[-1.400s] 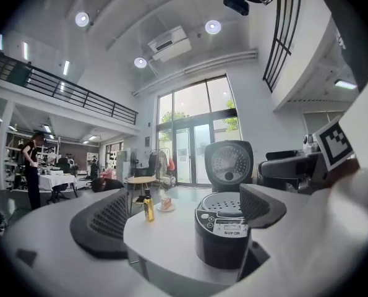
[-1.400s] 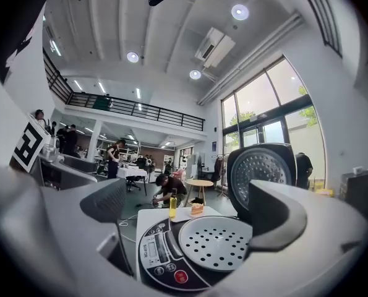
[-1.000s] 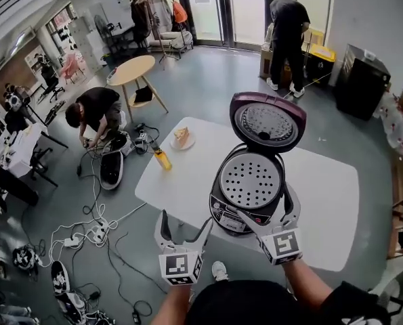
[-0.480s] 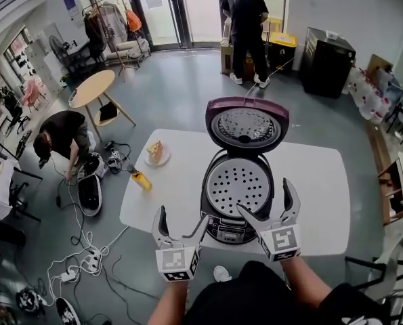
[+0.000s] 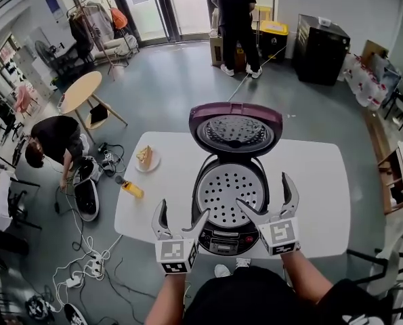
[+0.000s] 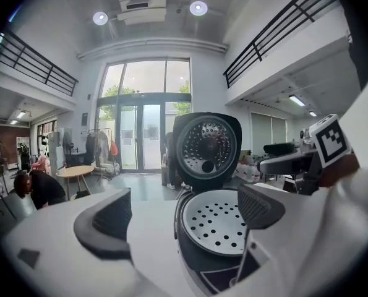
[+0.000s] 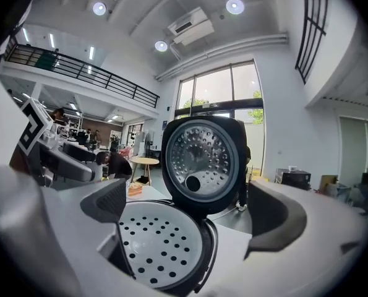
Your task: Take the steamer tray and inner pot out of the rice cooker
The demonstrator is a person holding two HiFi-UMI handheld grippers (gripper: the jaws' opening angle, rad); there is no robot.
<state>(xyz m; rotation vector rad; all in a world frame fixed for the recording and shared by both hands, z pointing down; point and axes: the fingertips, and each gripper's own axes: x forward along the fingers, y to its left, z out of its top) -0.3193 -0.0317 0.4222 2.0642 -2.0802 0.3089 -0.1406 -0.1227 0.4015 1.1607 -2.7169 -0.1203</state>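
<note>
Since the earlier frame the cooker (image 5: pixel 229 239) has slid to the middle of the head view, and both grippers have closed in on its front.

Head view: the lid (image 5: pixel 236 128) stands up. The tray (image 5: pixel 228 195) sits in the cooker's mouth, on the table (image 5: pixel 316 181). My left gripper (image 5: pixel 183 215) is just beside the cooker's front left, jaws wide, nothing in them. My right gripper (image 5: pixel 263 191) is over the front right rim, also wide and empty. A plate (image 5: pixel 145 159) further left holds some food.

Left gripper view: wide jaws frame the tray (image 6: pixel 224 224), not touching. The tray is bare, only holes.

Right gripper view: the same, the tray (image 7: pixel 159 246) low between spread jaws, with the lid behind.

The pot isn't visible; I take it to be under the tray. The tray looks thin, stiff and light, probably slick, so I'd pinch its rim. The pot should be heavier; I'd take it by the lip on two sides.
</note>
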